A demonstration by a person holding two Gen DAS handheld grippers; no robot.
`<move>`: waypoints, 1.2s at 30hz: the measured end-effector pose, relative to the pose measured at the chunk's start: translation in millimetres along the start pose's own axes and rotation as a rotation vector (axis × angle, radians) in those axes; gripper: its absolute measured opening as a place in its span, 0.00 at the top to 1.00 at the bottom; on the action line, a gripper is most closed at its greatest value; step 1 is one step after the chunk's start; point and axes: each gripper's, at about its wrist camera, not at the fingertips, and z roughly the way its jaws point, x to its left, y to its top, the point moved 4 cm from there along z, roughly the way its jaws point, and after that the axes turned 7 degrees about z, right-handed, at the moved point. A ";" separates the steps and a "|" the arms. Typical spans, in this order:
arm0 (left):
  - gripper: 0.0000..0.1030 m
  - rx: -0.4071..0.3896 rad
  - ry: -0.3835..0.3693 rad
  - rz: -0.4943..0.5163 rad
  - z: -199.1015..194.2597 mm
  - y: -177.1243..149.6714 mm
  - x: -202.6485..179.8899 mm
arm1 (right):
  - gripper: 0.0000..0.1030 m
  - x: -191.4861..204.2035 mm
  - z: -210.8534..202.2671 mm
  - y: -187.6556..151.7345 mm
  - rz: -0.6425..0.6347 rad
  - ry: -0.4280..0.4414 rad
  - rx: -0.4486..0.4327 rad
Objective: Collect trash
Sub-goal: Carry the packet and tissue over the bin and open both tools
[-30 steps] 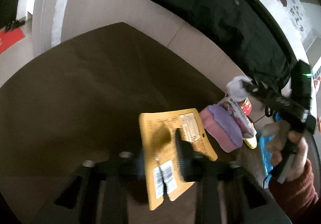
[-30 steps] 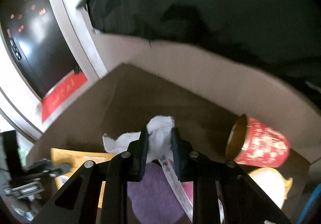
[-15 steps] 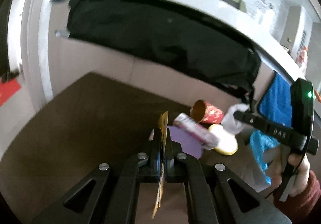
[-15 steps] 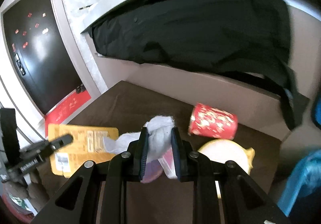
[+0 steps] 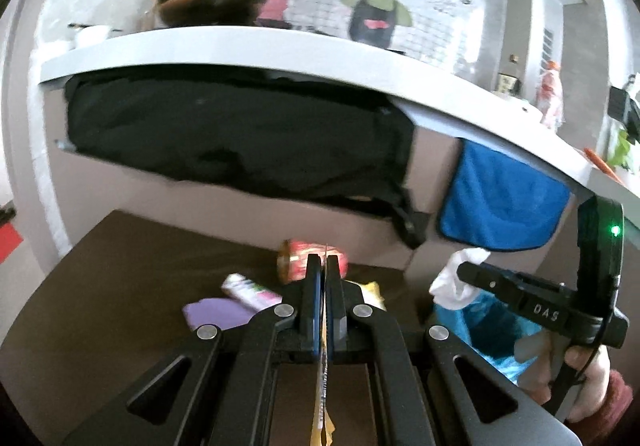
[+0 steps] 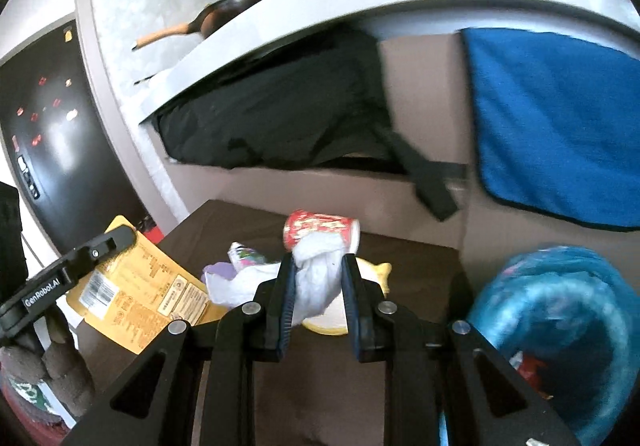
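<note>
Both loads now lifted off the brown table (image 6: pixel 420 258) and swung toward the blue-lined bin (image 6: pixel 560 310): left gripper (image 5: pixel 325 266) clamped edge-on on yellow packet (image 6: pixel 136 286), right gripper (image 6: pixel 318 278) pinching white tissue (image 6: pixel 320 274), drop-off seemingly next.

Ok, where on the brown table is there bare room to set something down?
Bare: the table's left half, from the purple pad out to the left edge. Crowded: the far right corner, where red cup, wrapper and yellow dish cluster beside the blue bin.
</note>
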 end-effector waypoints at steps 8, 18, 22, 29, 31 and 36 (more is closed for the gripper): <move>0.99 -0.001 -0.066 0.073 14.3 16.7 -63.7 | 0.80 -54.0 -43.6 1.4 0.048 -0.063 -0.068; 0.99 -0.012 -0.179 0.122 41.2 33.3 -143.2 | 0.80 -115.2 -86.5 3.8 0.097 -0.164 -0.129; 0.99 -0.007 -0.236 0.122 56.4 35.6 -177.6 | 0.80 -139.7 -101.9 1.5 0.117 -0.208 -0.147; 0.99 0.023 -0.307 0.125 84.4 26.6 -224.1 | 0.80 -176.7 -124.4 -7.4 0.147 -0.274 -0.166; 0.99 0.049 -0.320 0.120 95.9 17.3 -232.3 | 0.80 -184.5 -128.3 -10.2 0.157 -0.284 -0.169; 0.99 0.116 -0.338 0.116 121.3 -6.6 -242.3 | 0.80 -203.3 -132.8 -17.8 0.180 -0.304 -0.169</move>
